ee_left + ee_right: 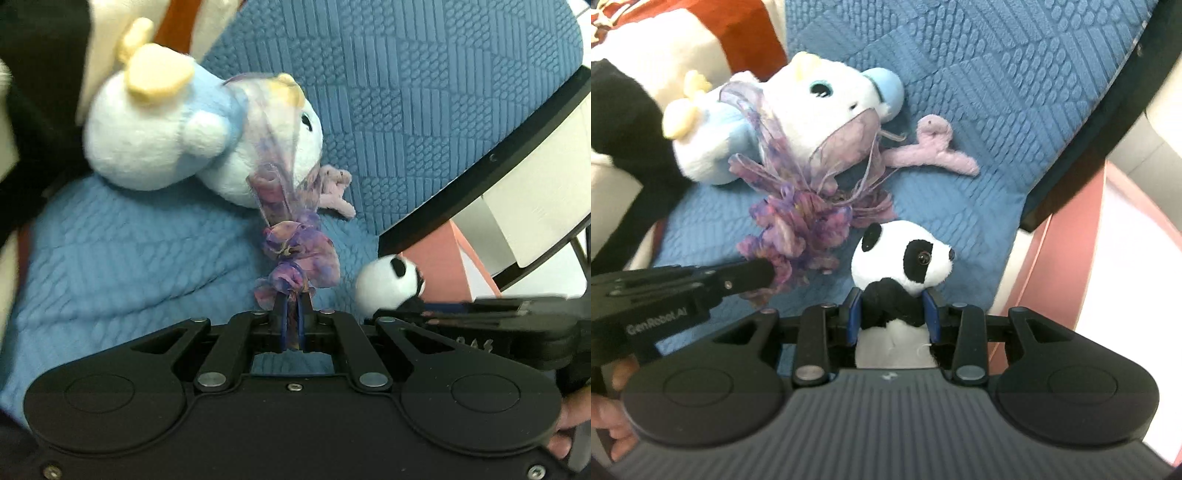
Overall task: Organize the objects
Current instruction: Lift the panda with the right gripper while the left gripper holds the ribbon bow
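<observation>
Your left gripper (291, 295) clenched on purple ribbon bundle (299, 258); ribbon runs up to white-and-blue plush (199, 140) lying on blue quilted cushion (424, 110). Your right gripper (894, 314) grasping panda plush (905, 258) at its black neck, head poking out past blue finger pads (854, 317). Panda sits just beside ribbon bundle, above cushion. Small pink plush (934, 147) lies on cushion next to white-and-blue plush's head, touching or nearly so. Black chair frame (480, 177) borders cushion on right.

Blue quilted cushion (979, 92) on a black-framed chair (480, 173); red-and-cream fabric (738, 29) behind.
</observation>
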A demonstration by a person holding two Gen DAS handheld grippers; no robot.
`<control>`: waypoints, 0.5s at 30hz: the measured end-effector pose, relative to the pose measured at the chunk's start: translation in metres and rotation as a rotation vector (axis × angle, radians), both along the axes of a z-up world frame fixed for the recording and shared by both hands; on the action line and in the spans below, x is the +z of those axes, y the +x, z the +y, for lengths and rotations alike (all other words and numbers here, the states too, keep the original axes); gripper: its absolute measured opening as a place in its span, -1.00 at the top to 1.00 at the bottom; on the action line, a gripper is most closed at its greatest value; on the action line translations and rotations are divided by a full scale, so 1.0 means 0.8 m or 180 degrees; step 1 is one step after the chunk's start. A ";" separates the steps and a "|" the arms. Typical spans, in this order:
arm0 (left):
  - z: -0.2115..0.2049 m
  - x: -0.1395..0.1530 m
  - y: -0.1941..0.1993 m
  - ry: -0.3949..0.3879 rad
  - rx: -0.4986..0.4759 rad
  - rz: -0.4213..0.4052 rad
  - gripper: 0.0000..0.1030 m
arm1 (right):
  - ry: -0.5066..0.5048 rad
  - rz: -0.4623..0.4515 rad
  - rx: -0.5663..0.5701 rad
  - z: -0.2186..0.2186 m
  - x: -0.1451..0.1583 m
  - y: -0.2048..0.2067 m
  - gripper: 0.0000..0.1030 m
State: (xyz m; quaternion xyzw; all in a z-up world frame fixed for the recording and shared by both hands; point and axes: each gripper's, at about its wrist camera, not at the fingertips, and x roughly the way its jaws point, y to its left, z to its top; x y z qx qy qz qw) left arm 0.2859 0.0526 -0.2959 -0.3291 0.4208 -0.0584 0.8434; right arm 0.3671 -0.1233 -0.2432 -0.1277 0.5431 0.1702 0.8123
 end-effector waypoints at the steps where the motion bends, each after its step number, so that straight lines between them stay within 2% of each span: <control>1: 0.002 0.003 -0.006 -0.0019 0.0024 -0.0011 0.92 | 0.0037 -0.0001 -0.0038 -0.001 -0.001 -0.007 0.26; 6: 0.000 0.013 -0.022 -0.0002 -0.0009 0.0048 0.92 | 0.0167 -0.0044 -0.0181 -0.005 0.007 -0.049 0.26; 15: -0.025 0.036 -0.058 0.0151 -0.0127 0.0145 0.92 | 0.0350 -0.0129 -0.0463 -0.030 -0.004 -0.107 0.26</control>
